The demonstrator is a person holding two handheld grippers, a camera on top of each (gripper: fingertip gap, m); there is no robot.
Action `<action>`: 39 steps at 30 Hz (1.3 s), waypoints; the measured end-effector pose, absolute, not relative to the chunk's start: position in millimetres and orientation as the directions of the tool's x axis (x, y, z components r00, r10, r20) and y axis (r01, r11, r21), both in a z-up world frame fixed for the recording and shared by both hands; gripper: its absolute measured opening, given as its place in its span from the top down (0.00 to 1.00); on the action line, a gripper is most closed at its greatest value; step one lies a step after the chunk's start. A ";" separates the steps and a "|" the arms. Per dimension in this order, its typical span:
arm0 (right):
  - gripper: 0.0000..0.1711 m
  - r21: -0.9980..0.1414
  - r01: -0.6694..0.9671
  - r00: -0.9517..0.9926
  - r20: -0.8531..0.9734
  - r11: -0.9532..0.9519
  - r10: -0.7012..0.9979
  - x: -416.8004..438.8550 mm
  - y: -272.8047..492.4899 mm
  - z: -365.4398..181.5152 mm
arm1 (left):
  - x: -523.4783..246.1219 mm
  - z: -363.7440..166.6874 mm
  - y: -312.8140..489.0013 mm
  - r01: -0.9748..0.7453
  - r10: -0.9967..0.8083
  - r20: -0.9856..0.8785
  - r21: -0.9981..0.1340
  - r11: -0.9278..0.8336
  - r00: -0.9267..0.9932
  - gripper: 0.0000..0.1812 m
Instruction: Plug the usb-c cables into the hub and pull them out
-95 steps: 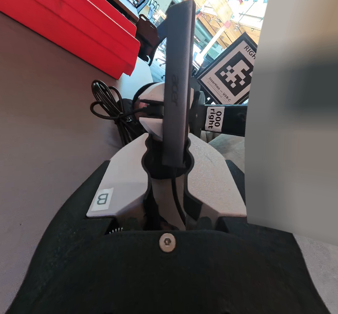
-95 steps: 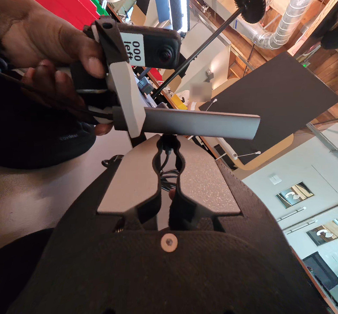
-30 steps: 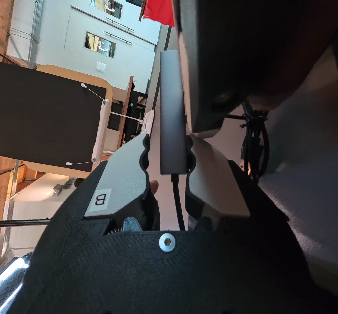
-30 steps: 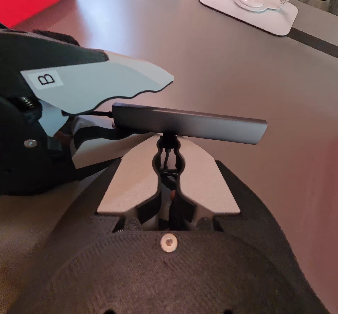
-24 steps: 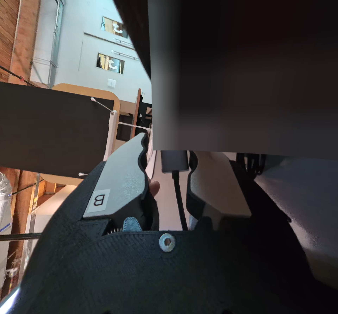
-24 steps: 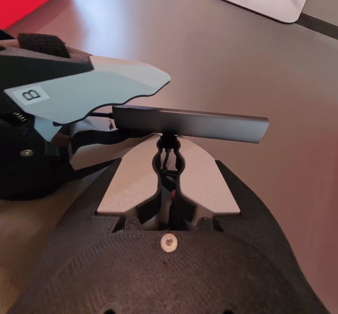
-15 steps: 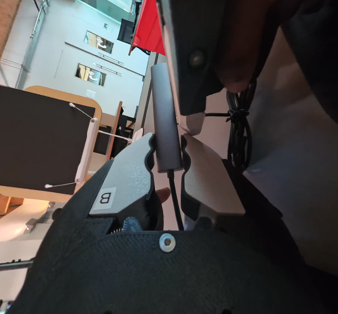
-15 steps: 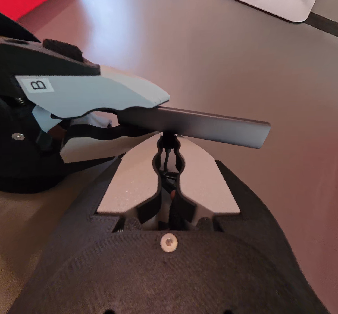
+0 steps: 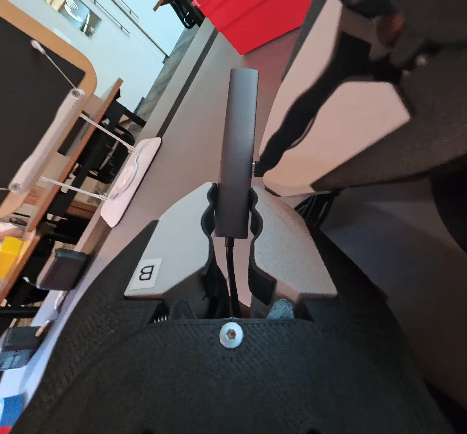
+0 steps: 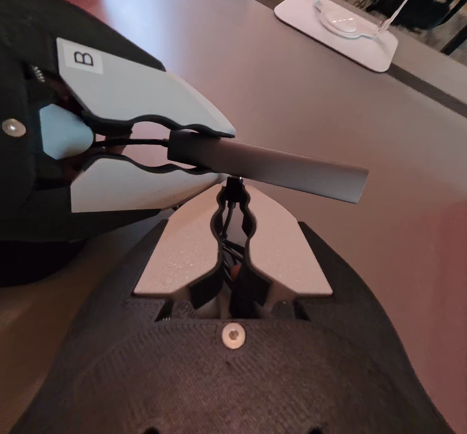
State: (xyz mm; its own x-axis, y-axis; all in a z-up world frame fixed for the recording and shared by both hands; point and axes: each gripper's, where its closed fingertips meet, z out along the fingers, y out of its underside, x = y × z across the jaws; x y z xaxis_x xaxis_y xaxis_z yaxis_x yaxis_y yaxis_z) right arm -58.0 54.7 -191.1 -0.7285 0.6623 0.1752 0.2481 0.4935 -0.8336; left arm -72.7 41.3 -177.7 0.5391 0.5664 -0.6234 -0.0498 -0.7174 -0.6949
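Note:
A slim dark grey hub [image 9: 238, 144] is clamped at its cabled end by my left gripper [image 9: 231, 194], which is shut on it and holds it above the table. The hub's own black cable [image 9: 231, 270] runs back between the fingers. In the right wrist view the hub [image 10: 273, 167] lies level, held from the left by the left gripper [image 10: 212, 151]. My right gripper [image 10: 233, 192] is shut on a black USB-C plug [image 10: 233, 187] whose tip sits in the hub's side; its silver tip still shows. The plug also shows in the left wrist view [image 9: 259, 168].
A dark brown table [image 10: 278, 81] lies under both grippers. A white base with a clear stand [image 10: 338, 28] is at the far right edge. A red box [image 9: 252, 5] stands at the far end. Bundled black cables [image 9: 313, 207] hang under the right gripper. A black block [image 9: 63, 270] sits at the table edge. The tips of both grippers are at nearly the same place.
Both grippers have turned and shifted together with the hub. The left wrist view has swung down, so more table and the red box show. The plug stays at the hub's side.

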 end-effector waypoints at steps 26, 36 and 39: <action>0.94 -0.979 -0.140 -0.725 -0.002 -0.150 0.688 -35.5 146.3 -37.2 | -76.2 -109.5 13.8 -0.130 0.856 -0.388 -0.922 -0.365 0.343 0.87; 0.95 -0.925 -0.355 -0.335 -0.007 -0.134 0.942 -47.8 306.2 19.0 | -72.5 -106.1 12.6 -0.083 0.886 -0.174 -0.985 -0.153 0.430 0.87; 0.95 -0.931 -0.363 -0.204 0.050 -0.028 0.978 -67.3 343.1 19.8 | -70.7 -103.9 13.7 -0.109 0.884 -0.218 -0.976 -0.189 0.414 0.87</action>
